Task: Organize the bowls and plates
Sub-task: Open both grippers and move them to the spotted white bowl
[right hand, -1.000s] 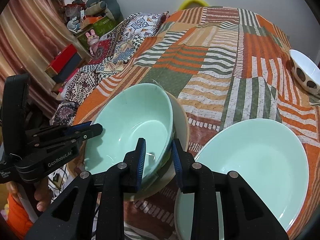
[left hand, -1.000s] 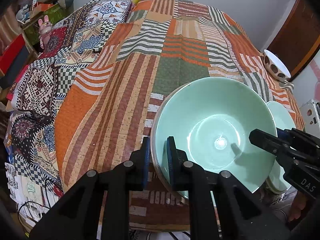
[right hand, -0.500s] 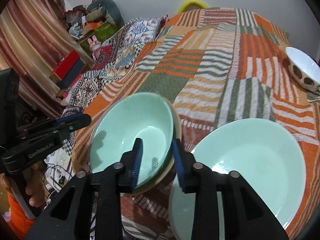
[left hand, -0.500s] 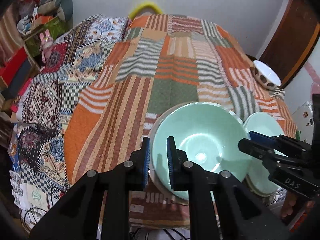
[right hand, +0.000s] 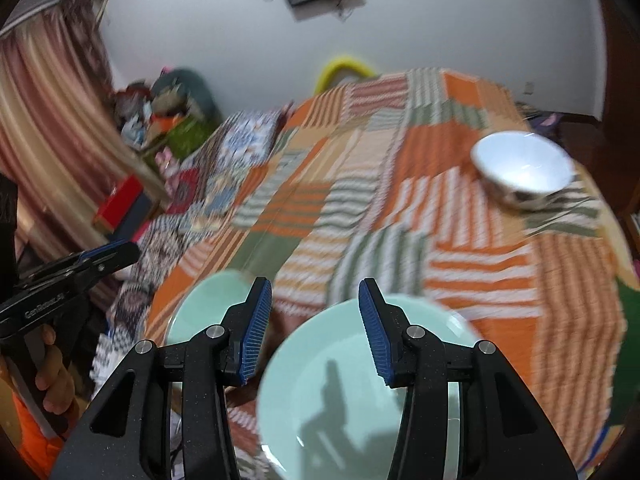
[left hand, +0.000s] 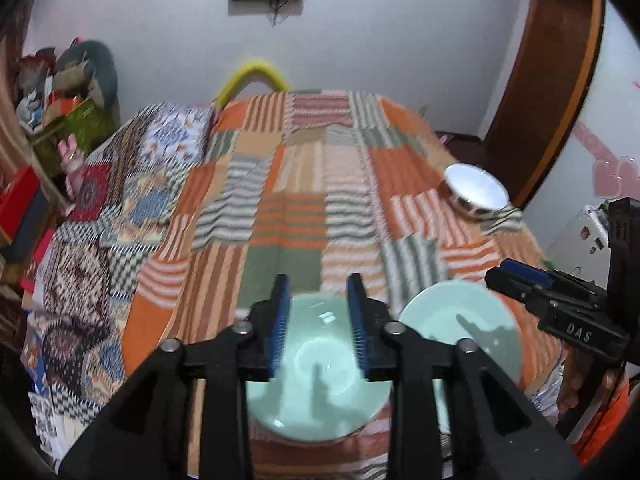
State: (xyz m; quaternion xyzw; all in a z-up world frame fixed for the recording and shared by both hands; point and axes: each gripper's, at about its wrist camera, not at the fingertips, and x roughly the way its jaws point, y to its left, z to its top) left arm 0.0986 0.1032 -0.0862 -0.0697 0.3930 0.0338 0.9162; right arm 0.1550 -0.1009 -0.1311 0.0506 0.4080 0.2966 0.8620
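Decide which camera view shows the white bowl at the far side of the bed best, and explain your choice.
The right wrist view shows the white bowl best: it appears larger, and you look into its white inside and see the patterned outside near its base. The left wrist view shows the same bowl smaller, near the bedspread's right edge, with less of its inside visible.

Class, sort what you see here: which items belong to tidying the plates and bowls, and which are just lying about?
Belongs to the job:
green bowl
green plate
white bowl

Just lying about:
patchwork bedspread
red box
yellow ring
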